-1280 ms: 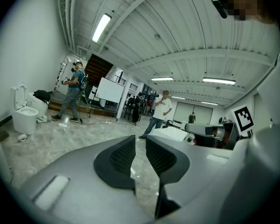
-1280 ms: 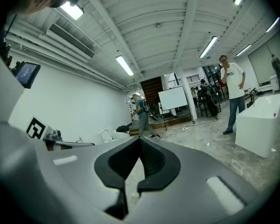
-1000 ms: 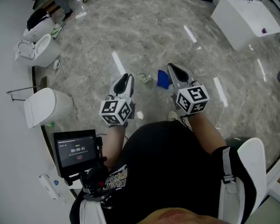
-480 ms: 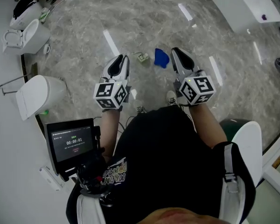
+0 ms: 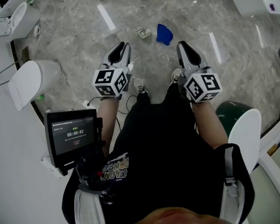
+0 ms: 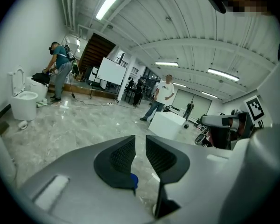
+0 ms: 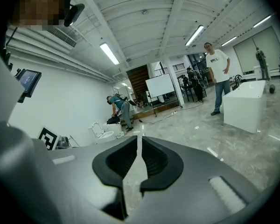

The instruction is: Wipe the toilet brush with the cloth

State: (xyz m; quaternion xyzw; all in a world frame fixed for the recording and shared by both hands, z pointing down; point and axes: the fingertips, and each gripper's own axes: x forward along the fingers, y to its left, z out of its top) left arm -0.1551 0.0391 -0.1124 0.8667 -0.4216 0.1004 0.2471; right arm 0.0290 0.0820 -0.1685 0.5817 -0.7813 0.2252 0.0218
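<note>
1. Well ahead of both grippers, the blue cloth [image 5: 164, 33] lies crumpled on the grey marbled floor [image 5: 74, 36]. It is nearer the right one and touches neither.
2. The left gripper [image 5: 122, 48] has its jaws a narrow slit apart, with nothing between them.
3. The right gripper [image 5: 184, 48] has just been opening a little. A thin gap shows, and it is empty too.
4. At the person's left side a screen [image 5: 73, 135] shows a timer reading 00:00:02 (the smaller lines around it are too small to read).
5. Just left of the cloth sits a small pale object [image 5: 143, 32] — I cannot tell what it is.
</note>
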